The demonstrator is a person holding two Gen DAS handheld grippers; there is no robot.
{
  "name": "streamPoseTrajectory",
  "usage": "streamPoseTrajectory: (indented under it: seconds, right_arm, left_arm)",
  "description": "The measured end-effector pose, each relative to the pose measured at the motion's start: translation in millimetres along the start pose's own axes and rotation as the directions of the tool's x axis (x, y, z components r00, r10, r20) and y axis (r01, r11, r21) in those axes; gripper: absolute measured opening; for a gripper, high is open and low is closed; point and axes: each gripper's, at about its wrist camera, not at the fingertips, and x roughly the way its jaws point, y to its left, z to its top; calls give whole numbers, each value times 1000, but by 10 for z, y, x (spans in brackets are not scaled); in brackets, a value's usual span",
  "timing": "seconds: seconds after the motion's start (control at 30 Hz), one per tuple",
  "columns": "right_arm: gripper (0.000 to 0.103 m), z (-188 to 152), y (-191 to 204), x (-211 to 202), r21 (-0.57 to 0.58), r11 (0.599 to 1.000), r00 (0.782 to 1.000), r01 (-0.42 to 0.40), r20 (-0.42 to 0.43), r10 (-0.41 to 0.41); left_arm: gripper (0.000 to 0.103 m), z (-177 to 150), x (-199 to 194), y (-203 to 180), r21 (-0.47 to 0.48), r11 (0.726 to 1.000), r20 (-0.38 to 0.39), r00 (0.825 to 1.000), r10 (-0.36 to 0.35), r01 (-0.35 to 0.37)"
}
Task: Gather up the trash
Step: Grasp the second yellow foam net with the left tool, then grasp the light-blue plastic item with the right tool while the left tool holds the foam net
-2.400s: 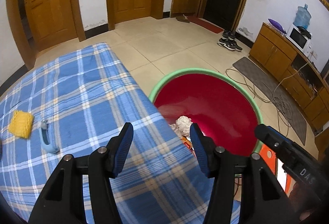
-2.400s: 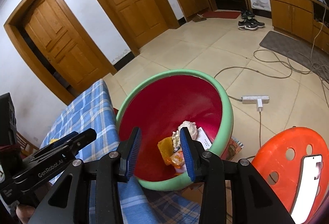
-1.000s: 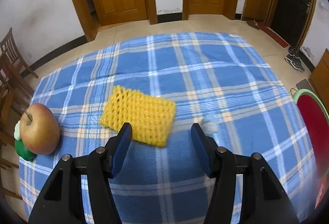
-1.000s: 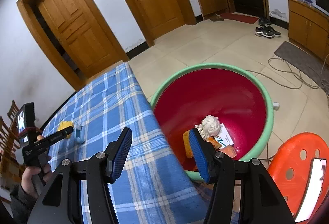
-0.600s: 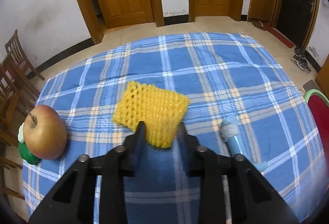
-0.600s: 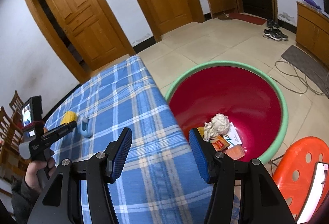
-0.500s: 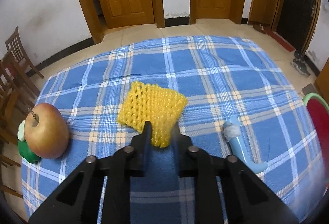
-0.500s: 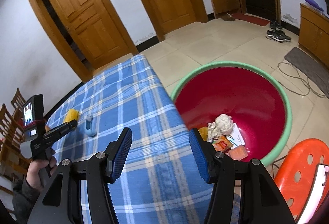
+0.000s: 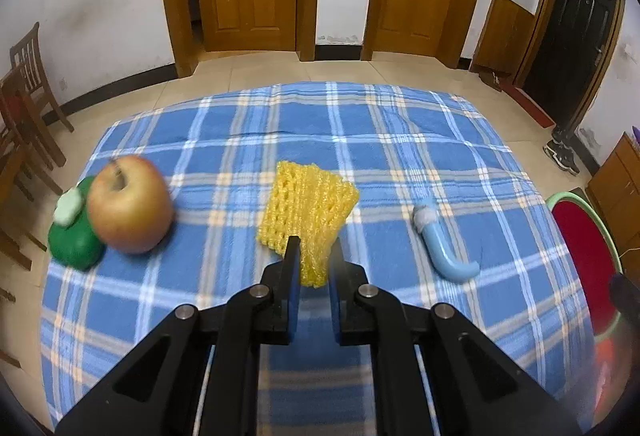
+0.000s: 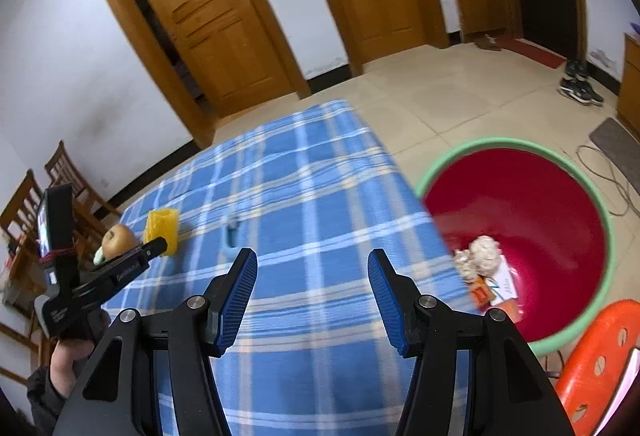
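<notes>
A yellow foam fruit net (image 9: 308,204) lies mid-table on the blue checked cloth (image 9: 360,124). My left gripper (image 9: 314,248) is shut on its near edge, the jaws closing tight with the net pinched between the pads. The right wrist view shows the net (image 10: 161,226) standing up at the tip of the left gripper (image 10: 158,245). A pale blue curved piece (image 9: 440,244) lies to the right of the net. My right gripper (image 10: 312,264) hangs open over the cloth, holding nothing. The red basin (image 10: 500,144) with a green rim sits on the floor to the right, with crumpled trash (image 10: 484,252) inside.
An apple (image 9: 128,204) and a green object (image 9: 72,240) sit at the table's left edge. Wooden chairs (image 9: 24,96) stand beyond that edge. An orange stool (image 10: 600,356) is beside the basin. Cables and shoes lie on the tiled floor.
My left gripper swung from the basin to the yellow net, shut on its near edge and drew it back and up. My right gripper turned from over the basin to over the cloth, still open.
</notes>
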Motion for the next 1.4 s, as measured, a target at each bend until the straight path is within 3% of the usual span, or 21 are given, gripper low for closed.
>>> streamPoseTrajectory:
  seconds: [0.3, 0.8, 1.13, 1.4]
  right_arm:
    - [59, -43, 488, 475, -119, 992, 996, -41, -77, 32]
    - [58, -109, 866, 1092, -238, 969, 988, -58, -154, 21]
    - [45, -113, 898, 1224, -234, 970, 984, -63, -175, 21]
    - [23, -99, 865, 1245, -233, 972, 988, -36, -153, 0]
  left_arm:
    - [11, -224, -179, 163, -44, 999, -37, 999, -9, 7]
    - [11, -352, -179, 346, -81, 997, -49, 999, -6, 2]
    - [11, -354, -170, 349, -86, 996, -46, 999, -10, 6]
    - [11, -359, -147, 349, -87, 996, -50, 999, -16, 12]
